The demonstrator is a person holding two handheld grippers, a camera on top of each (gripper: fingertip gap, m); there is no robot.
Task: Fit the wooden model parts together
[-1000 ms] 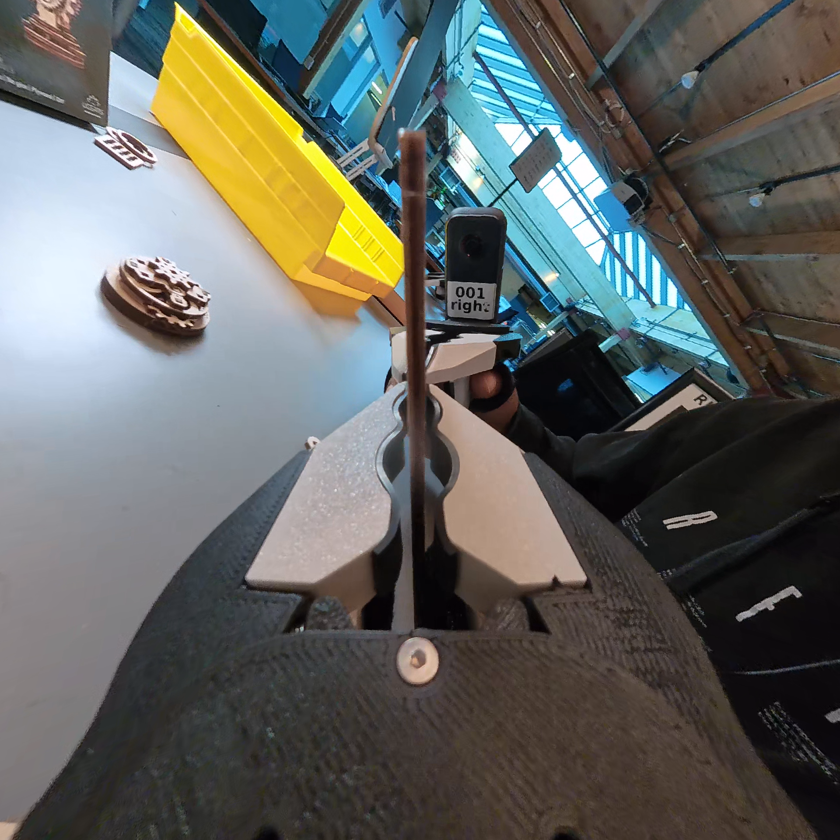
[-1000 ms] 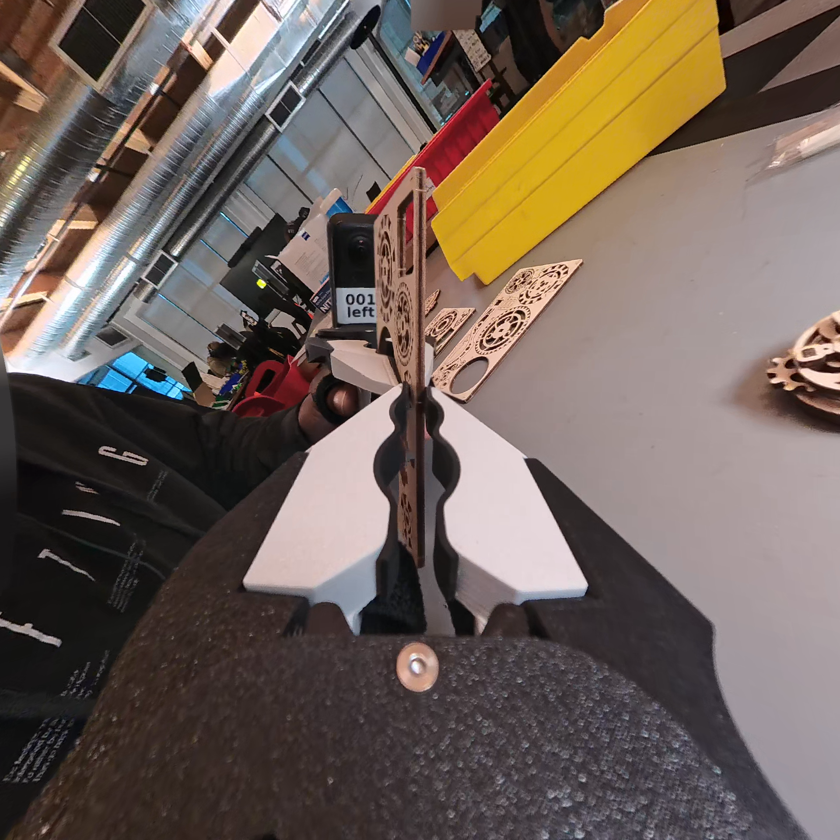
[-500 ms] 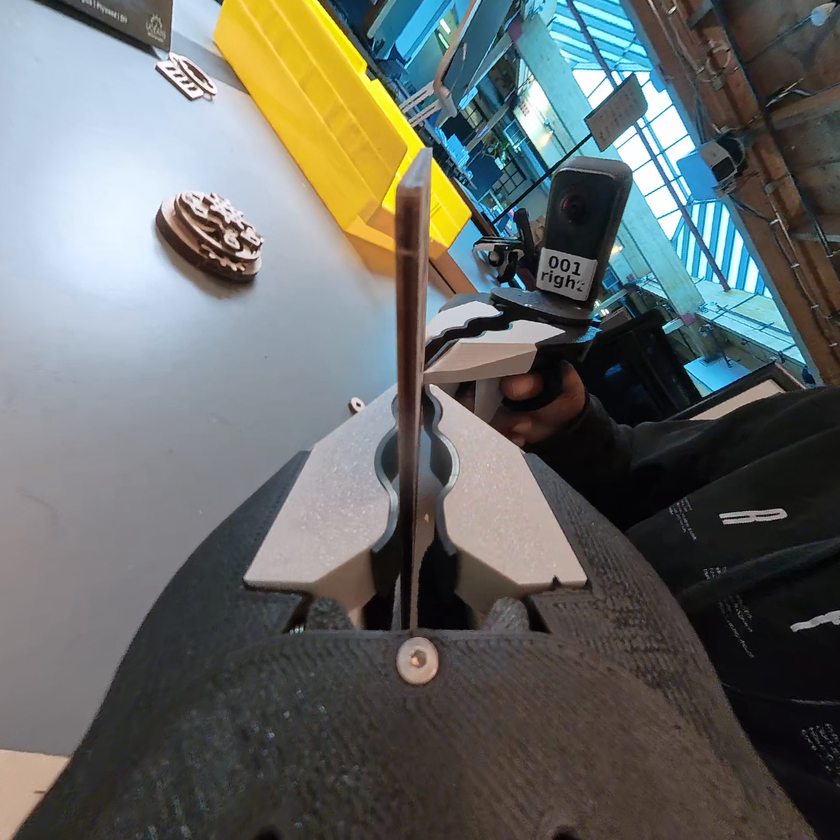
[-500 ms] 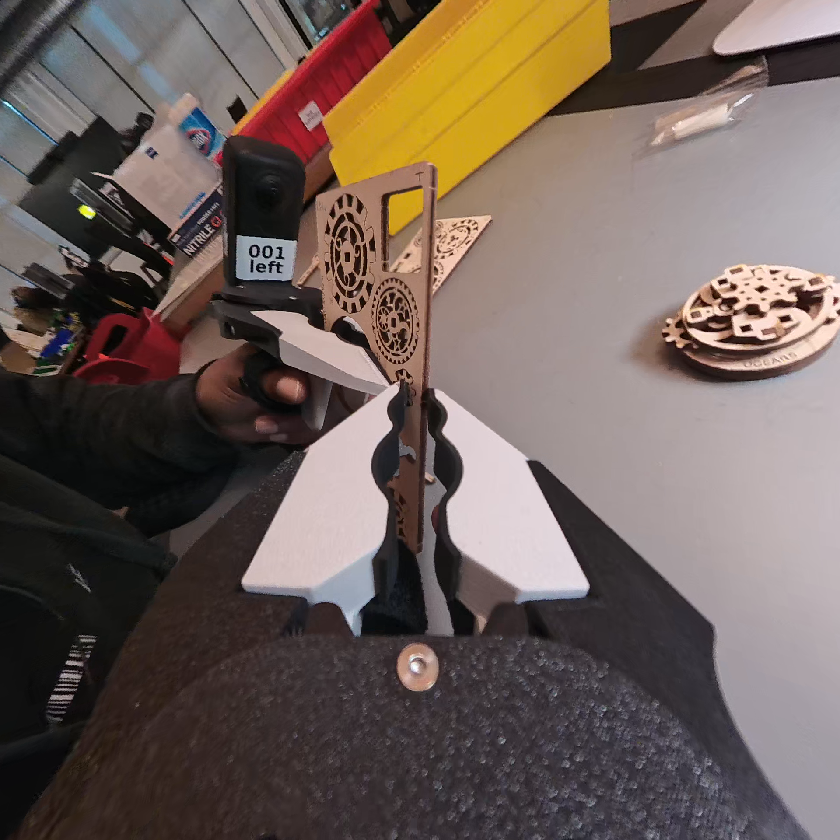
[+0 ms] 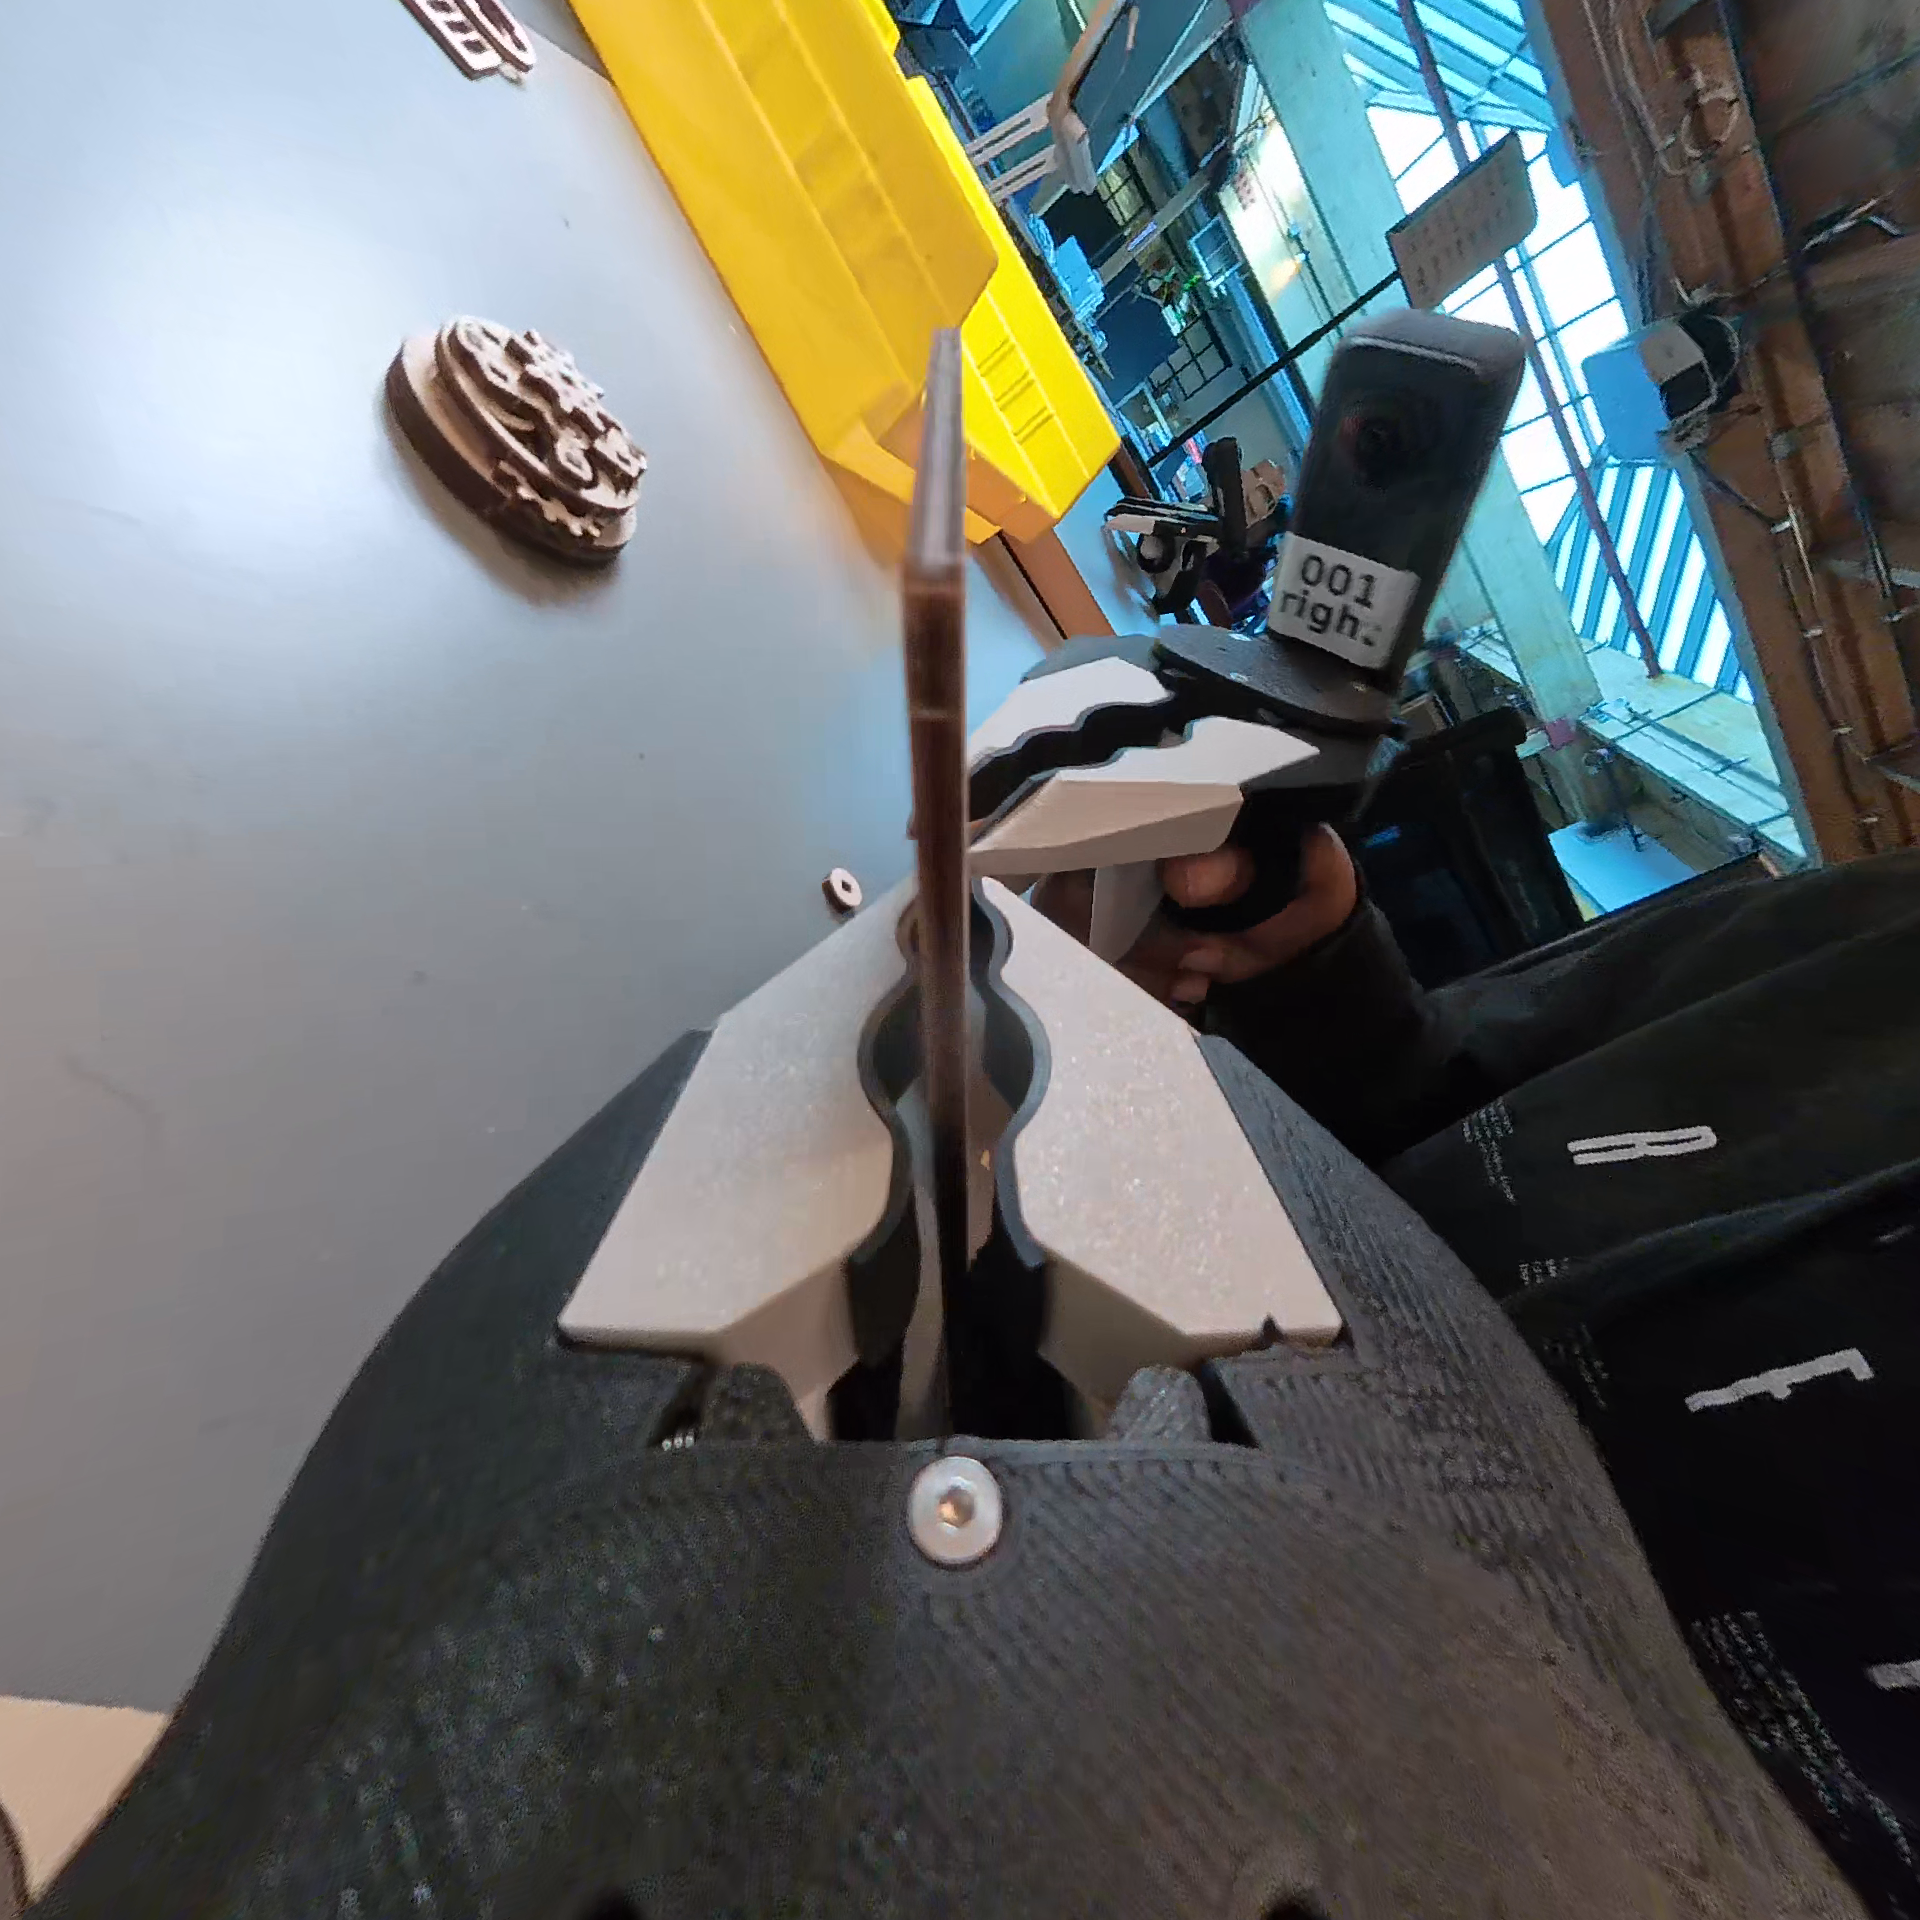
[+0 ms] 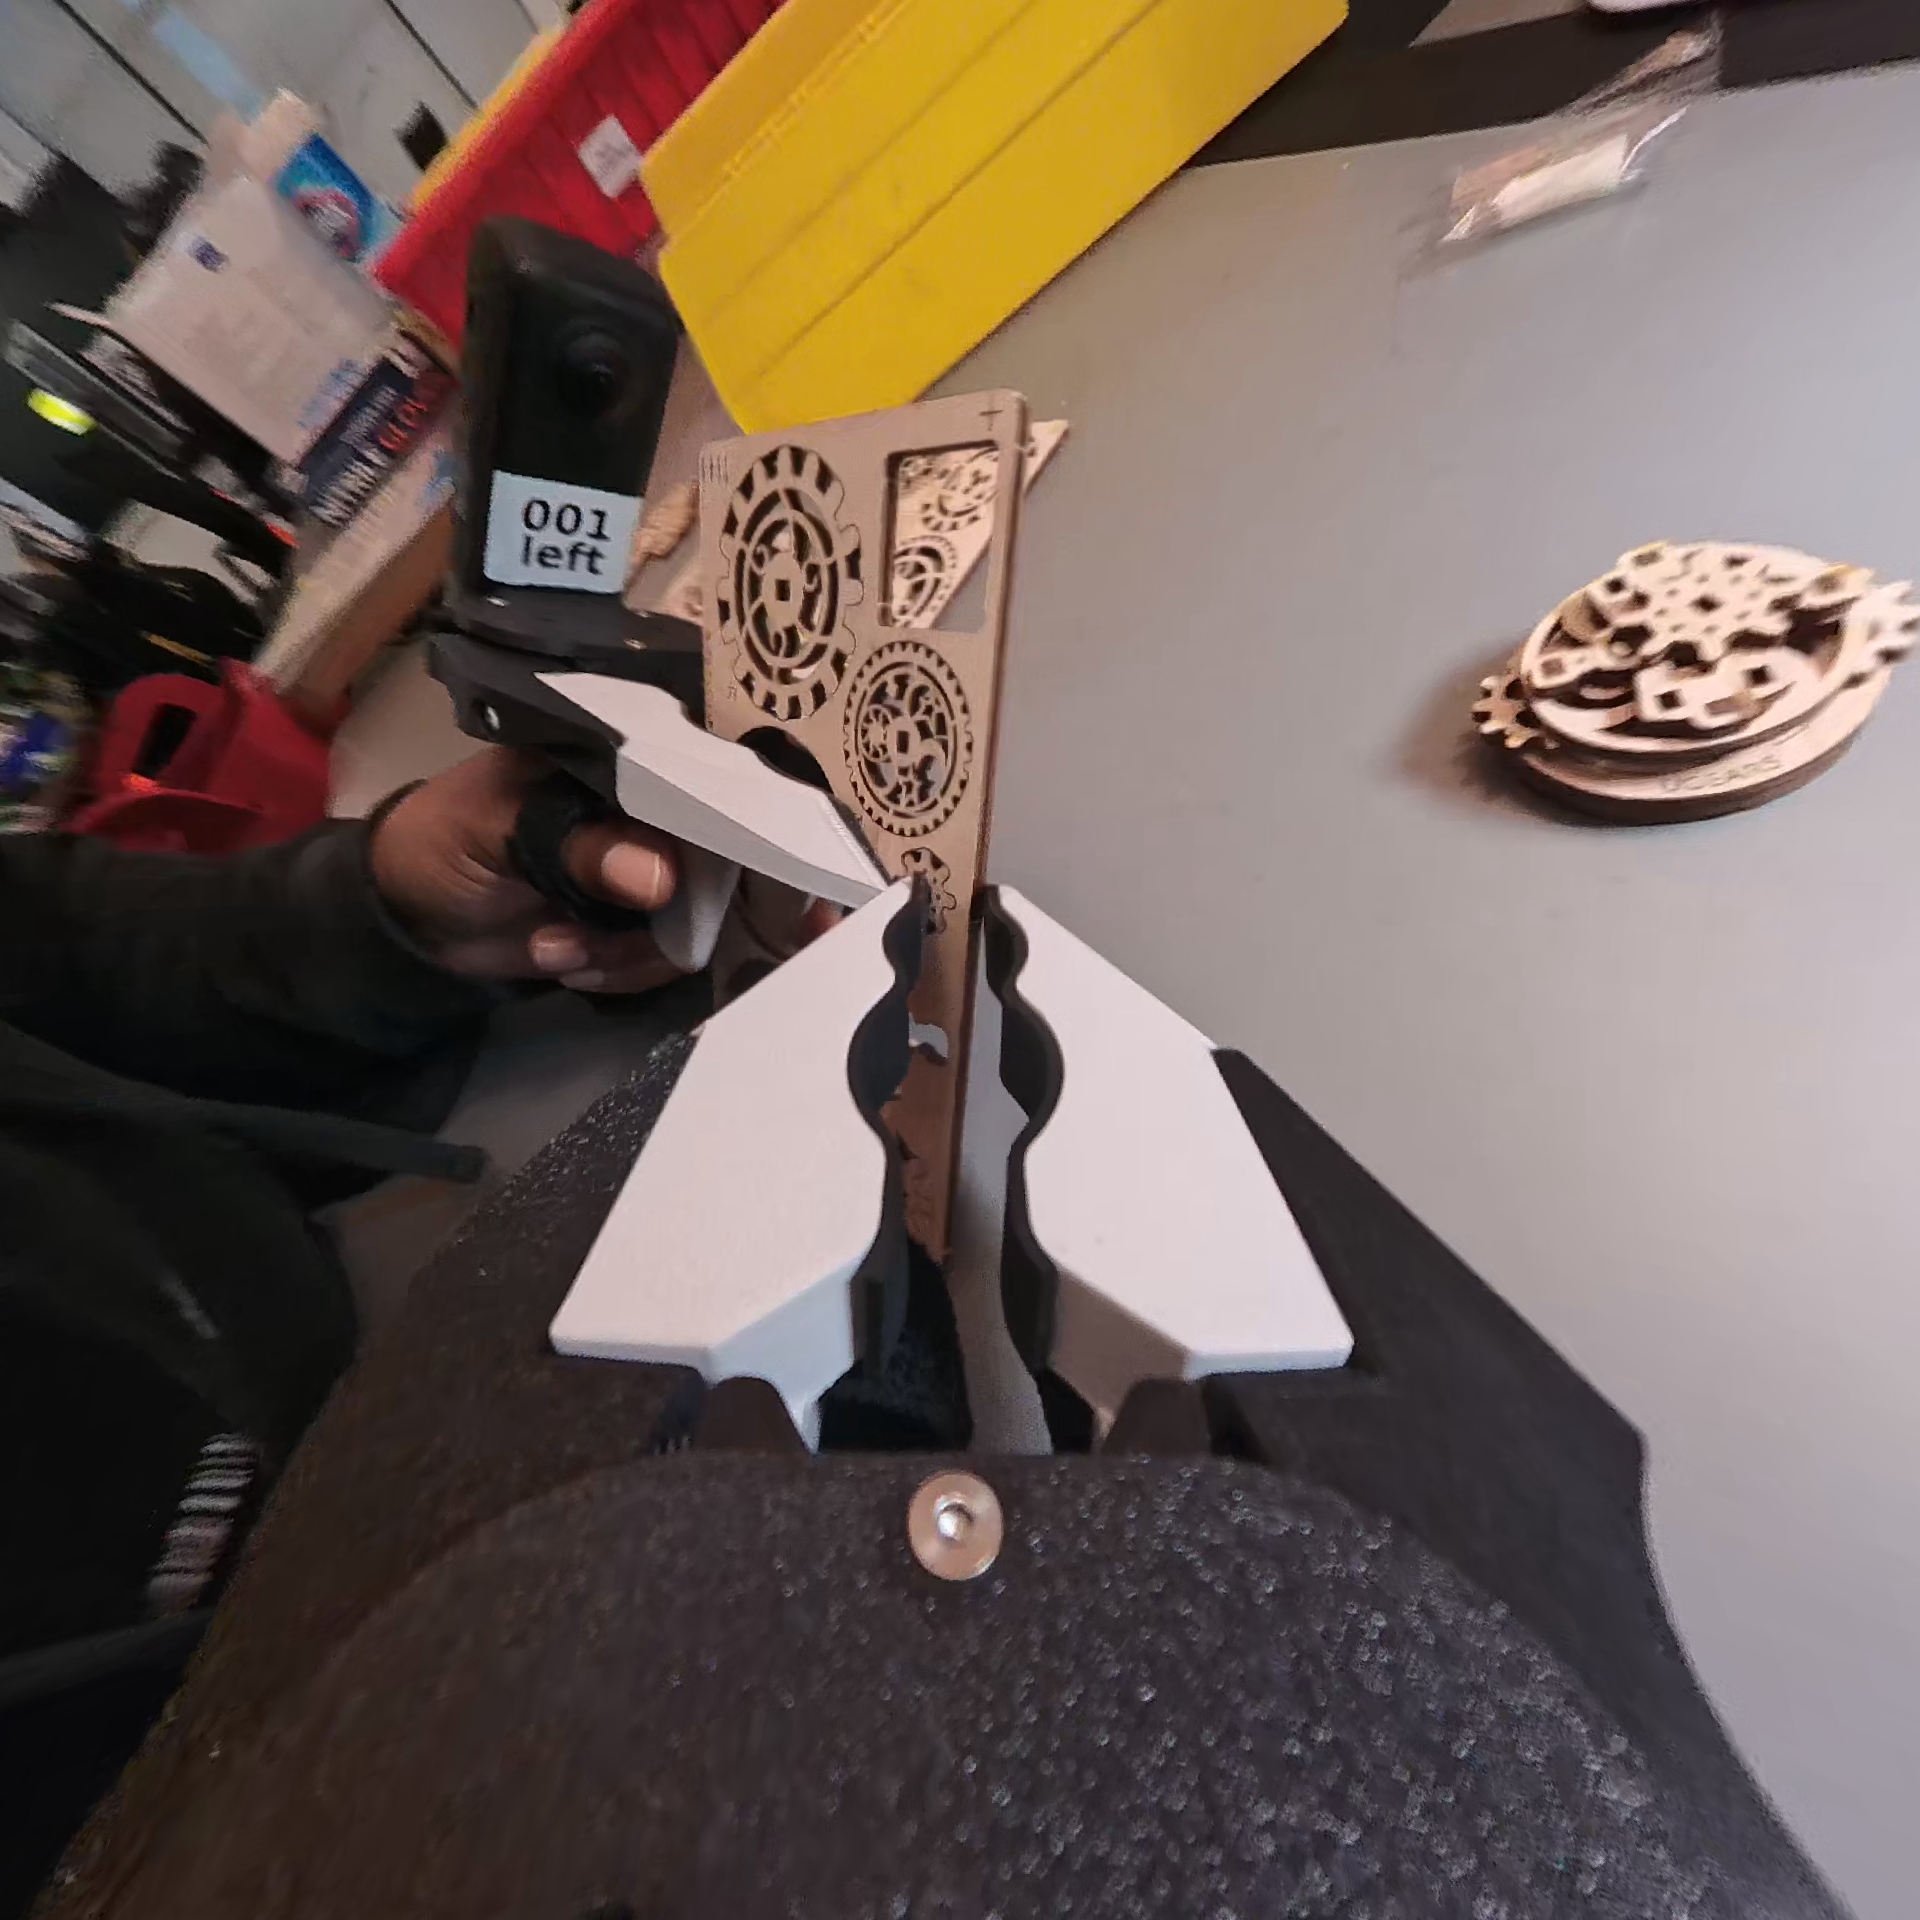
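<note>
A thin wooden sheet (image 6: 883, 665) with laser-cut gears is held upright above the grey table (image 6: 1455, 1039). My right gripper (image 6: 951, 899) is shut on its lower edge. My left gripper (image 5: 940, 914) is shut on the same sheet (image 5: 933, 665), which shows edge-on in the left wrist view. Each gripper shows in the other's view: the right one (image 5: 982, 821) comes in from the right, the left one (image 6: 883, 883) from the left, with their tips close together at the sheet. A round assembled wooden gear model (image 6: 1683, 686) lies on the table, also in the left wrist view (image 5: 514, 442).
A yellow bin (image 5: 831, 208) stands along the table's far side, with a red bin (image 6: 540, 156) beside it. A small wooden ring (image 5: 840, 890) lies near the grippers. Another cut sheet (image 6: 1044, 442) and a clear plastic bag (image 6: 1538, 187) lie farther off. A person's dark sleeve is close by. My left and right fingertips are right by each other.
Both grippers have tilted down toward the table with the sheet still held. The right gripper now looks nearer in the left wrist view, and the sheet's face shows more in the right wrist view.
</note>
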